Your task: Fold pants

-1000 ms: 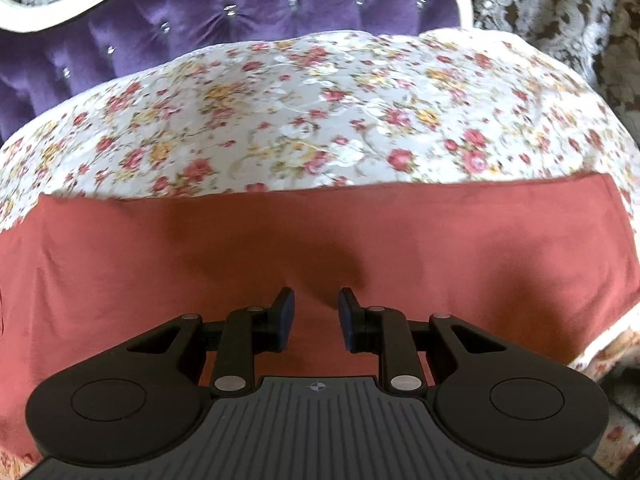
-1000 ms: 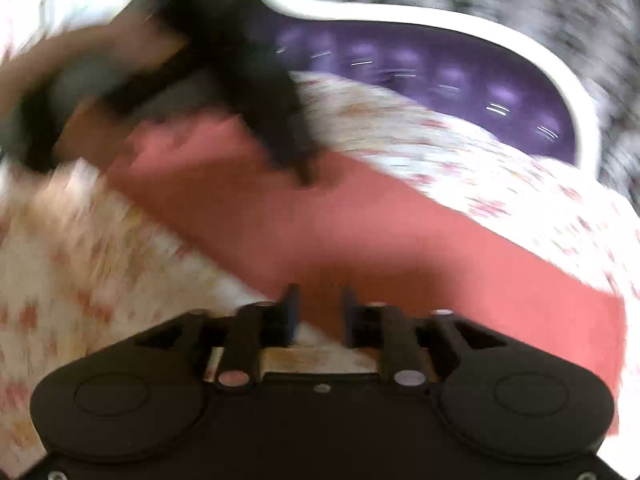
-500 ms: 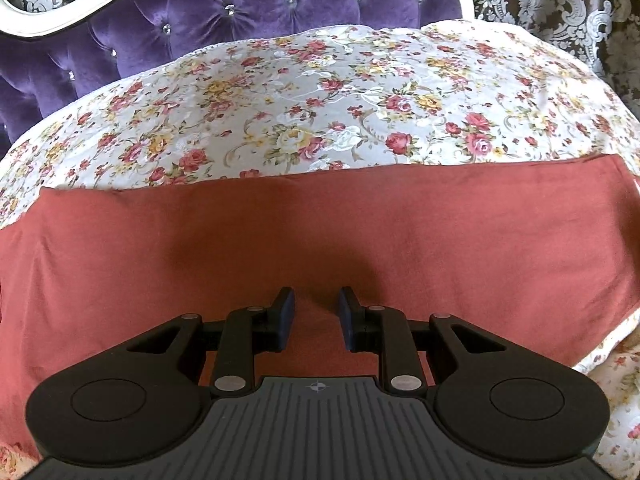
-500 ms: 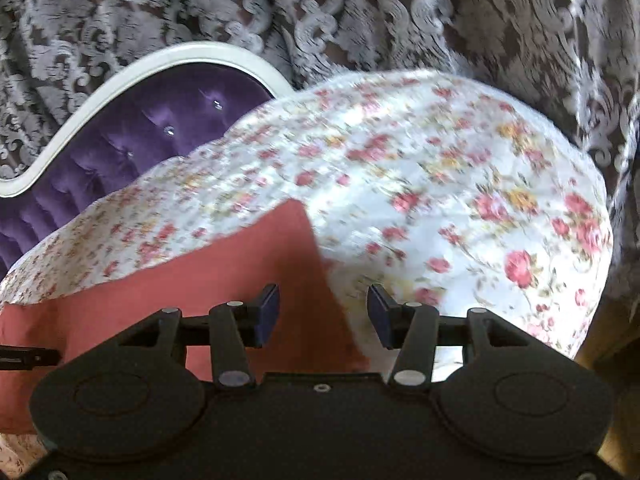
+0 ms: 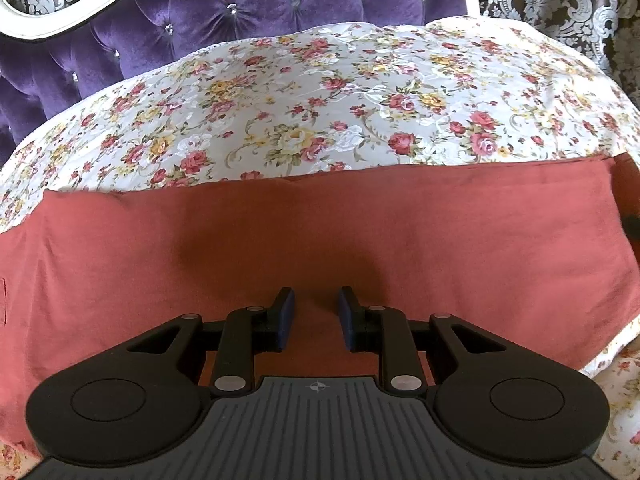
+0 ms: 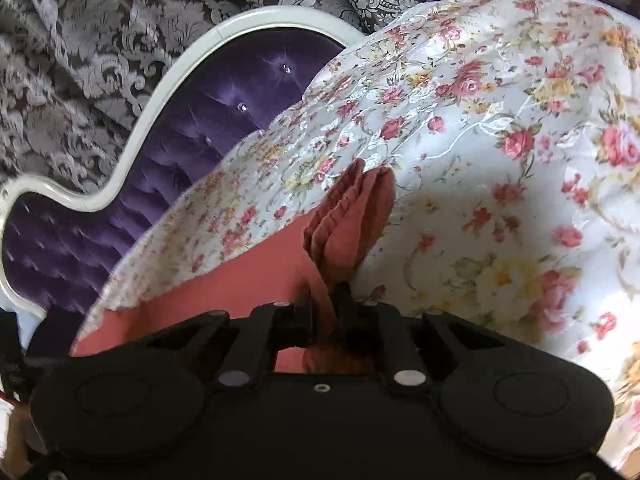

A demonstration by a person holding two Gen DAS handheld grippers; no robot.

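Rust-red pants [image 5: 320,236] flat on floral bedspread (one end bunched upward).

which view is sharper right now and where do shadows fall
Left wrist view: crisp, fisheye-bowed, with a soft dark shadow on the flat rust-red cotton pants ahead of the jaws. Right wrist view: slightly soft at its left edge, a shadow on the white floral bedspread beside the bunched pants.

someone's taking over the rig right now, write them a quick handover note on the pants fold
Left tongs: jaws nearly shut with a small gap, over the spread rust-red pants, gripping nothing visible.
Right tongs: jaws closing on a bunched end of the pants.
Pants lie flat across the floral bedspread.
Done: one end gathered and pinched.
Left: carry that end over to make the fold, then smooth it.
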